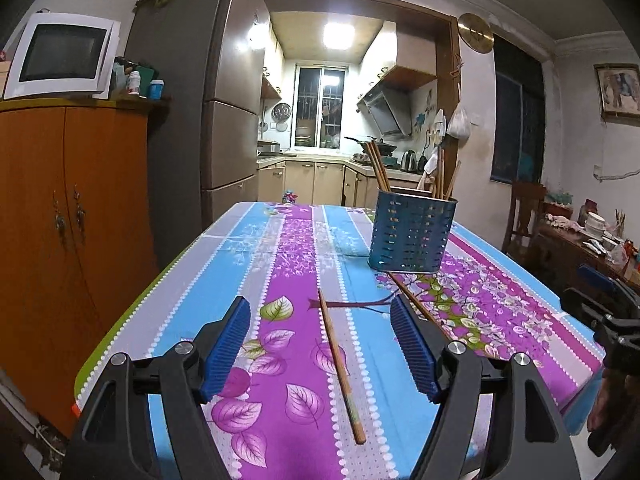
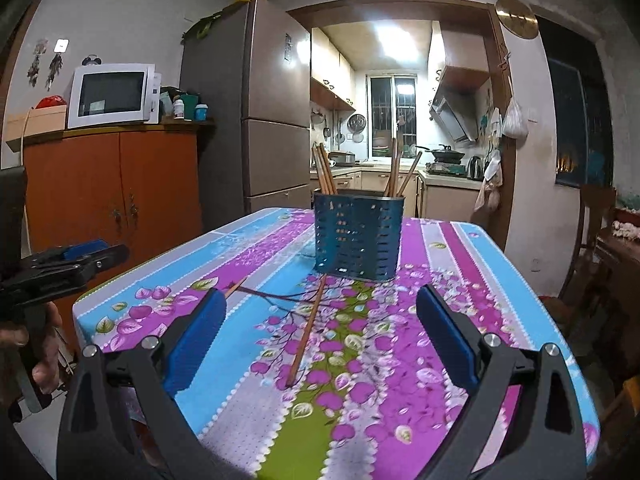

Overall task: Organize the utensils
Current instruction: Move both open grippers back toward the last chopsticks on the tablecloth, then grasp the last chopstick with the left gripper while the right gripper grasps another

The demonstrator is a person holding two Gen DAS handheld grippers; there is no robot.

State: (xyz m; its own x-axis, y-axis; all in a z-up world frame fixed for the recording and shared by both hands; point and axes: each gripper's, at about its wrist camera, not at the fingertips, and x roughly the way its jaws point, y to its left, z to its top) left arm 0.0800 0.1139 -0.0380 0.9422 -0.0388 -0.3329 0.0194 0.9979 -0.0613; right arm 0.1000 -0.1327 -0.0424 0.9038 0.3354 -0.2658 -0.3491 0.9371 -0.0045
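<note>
claws, left [image 1: 320,344] and right [image 2: 322,338], gape wide over chopsticks [image 1: 341,366] near holder [image 1: 410,236].

Left gripper [image 1: 320,344], fingers [image 1: 228,344] spread, hovers over a chopstick [image 1: 340,364] near the blue holder [image 1: 412,234].

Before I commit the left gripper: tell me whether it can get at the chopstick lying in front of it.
Probably yes: the left gripper is open, and the chopstick lies flat on the tablecloth between its fingers, with nothing over it.
</note>
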